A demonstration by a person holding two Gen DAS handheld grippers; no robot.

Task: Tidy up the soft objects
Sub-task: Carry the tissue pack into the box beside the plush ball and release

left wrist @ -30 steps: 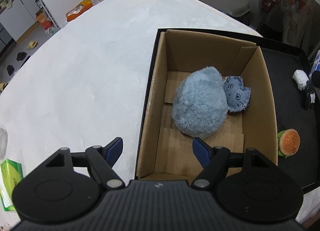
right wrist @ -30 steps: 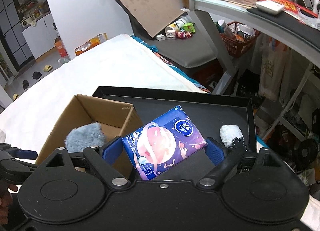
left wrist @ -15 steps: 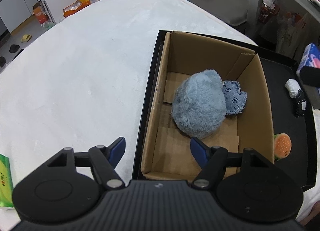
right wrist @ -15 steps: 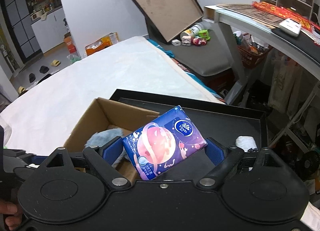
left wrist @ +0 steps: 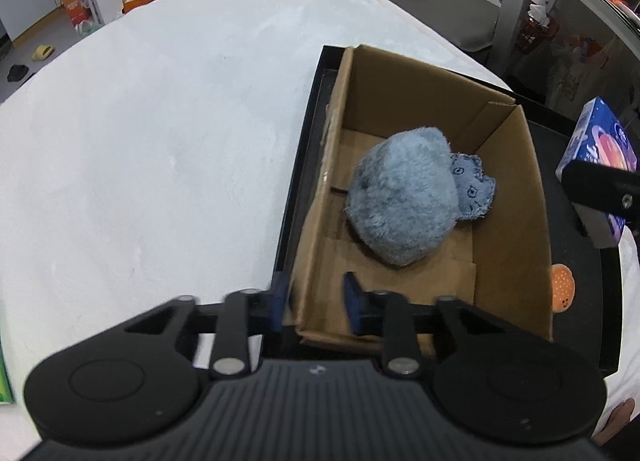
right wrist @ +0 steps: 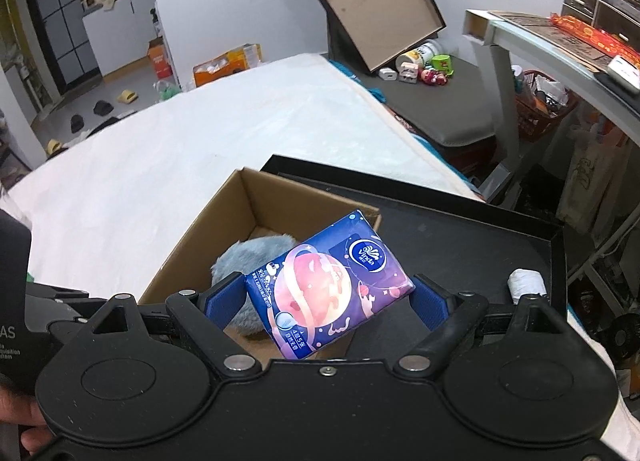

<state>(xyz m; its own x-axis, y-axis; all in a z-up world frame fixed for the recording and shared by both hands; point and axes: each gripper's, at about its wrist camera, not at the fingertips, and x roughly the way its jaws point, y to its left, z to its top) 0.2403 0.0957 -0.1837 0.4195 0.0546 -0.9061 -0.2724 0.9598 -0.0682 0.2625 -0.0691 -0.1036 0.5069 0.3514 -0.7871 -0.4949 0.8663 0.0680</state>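
A tissue pack (right wrist: 330,285) is held clamped between the fingers of the right gripper (right wrist: 330,295) above the cardboard box (left wrist: 516,197), whose near-left wall is straddled by the partly closed left gripper (left wrist: 314,297).

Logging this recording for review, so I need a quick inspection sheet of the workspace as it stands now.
Surface: white fleecy cover, with a black tray on it.
Job's things: cardboard box on the tray holds a blue plush; burger toy and white roll lie on the tray.
Clutter: green pack at the left edge.
Grippers: left tongs straddle the box's near corner, closing; right tongs grip a tissue pack over the box.
Cables: nothing seen.
Surroundings: shelves, slippers, floor boxes.
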